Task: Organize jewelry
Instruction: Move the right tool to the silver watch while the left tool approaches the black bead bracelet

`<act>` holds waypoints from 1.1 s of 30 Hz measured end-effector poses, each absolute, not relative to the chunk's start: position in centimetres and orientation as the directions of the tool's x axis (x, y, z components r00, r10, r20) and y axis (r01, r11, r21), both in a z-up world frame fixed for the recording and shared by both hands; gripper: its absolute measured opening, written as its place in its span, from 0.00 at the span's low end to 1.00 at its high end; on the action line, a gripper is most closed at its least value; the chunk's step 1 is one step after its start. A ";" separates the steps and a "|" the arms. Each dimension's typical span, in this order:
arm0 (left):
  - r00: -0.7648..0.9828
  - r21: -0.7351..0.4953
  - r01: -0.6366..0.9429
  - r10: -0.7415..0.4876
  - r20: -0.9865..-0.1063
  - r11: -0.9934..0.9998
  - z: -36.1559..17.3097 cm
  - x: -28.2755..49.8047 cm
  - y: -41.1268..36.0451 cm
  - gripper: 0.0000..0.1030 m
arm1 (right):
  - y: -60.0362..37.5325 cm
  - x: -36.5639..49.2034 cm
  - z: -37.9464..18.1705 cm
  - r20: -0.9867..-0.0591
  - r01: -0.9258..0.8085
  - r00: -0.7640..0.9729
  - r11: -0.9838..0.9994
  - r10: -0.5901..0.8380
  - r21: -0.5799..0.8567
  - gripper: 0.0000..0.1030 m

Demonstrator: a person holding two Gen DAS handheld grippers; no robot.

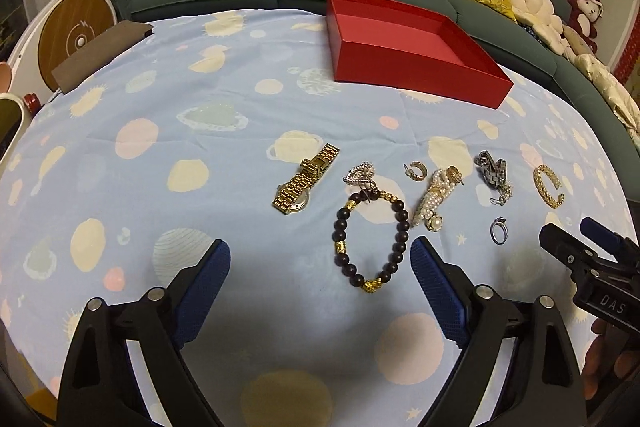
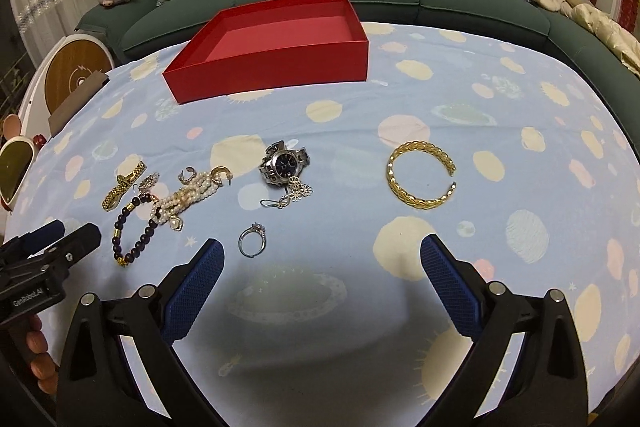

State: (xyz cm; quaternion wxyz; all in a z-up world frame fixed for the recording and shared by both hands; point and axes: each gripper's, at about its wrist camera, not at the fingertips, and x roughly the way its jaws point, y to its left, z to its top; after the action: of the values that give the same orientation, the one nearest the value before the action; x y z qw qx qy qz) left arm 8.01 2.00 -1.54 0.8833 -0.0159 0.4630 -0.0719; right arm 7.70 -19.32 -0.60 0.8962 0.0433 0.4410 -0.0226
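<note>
Table: round top under a pale blue cloth (image 1: 160,99) printed with planets and dots; jewelry lies in a loose row across the near half
Red box (image 1: 404,39): open, nothing visible inside, sits toward the far edge of the table next to the sofa, well apart from the jewelry
Left gripper (image 1: 320,259): fingers spread wide, holding nothing, poised above the cloth with the dark bead bracelet (image 1: 370,239) lying between the blue pads; whether a pad touches it I cannot tell
Right gripper (image 2: 322,259): fingers spread wide, holding nothing, bare cloth between them; the silver ring (image 2: 252,241) lies just beside the left-hand pad
Gold watch (image 1: 306,181): leftmost piece, band folded over the face
Small sparkly brooch (image 1: 360,174): touching the top of the bead bracelet
Pearl strand (image 1: 432,197): bunched, with a gold hoop earring (image 1: 416,171) just beside it and a second gold hoop (image 2: 219,173) resting at its upper end
Silver watch (image 2: 284,163): dark dial up, a silver flower-link chain (image 2: 294,193) trailing from it toward the ring
Gold braided cuff (image 2: 420,175): open bangle, off to the right on its own, well apart from the rest
Backdrop: green sofa (image 2: 440,3) with yellow and grey cushions, plush toys at both ends
</note>
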 end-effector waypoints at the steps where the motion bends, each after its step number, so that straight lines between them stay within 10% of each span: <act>1: 0.557 -0.093 0.113 -0.140 -0.819 0.989 -1.8 8.2 1.8 0.82 | -19.1 7.8 -0.5 -0.789 0.073 0.615 0.996 -0.010 0.044 0.93; 16: 0.547 -0.063 0.086 -0.100 -0.831 0.994 -3.0 9.0 1.4 0.79 | -23.4 9.2 -0.1 -0.770 0.201 0.622 0.979 -0.144 -0.021 0.93; 33: 0.553 -0.080 0.024 -0.080 -0.829 0.997 -2.5 9.7 3.6 0.79 | -17.7 14.2 -2.8 -0.796 0.047 0.604 0.999 -0.025 0.005 0.67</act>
State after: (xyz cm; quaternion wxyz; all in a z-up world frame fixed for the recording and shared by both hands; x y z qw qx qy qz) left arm 9.70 3.56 -2.54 0.8807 -0.0294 0.4718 -0.0295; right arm 14.21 -17.66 -2.75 0.8955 0.0128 0.4444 -0.0201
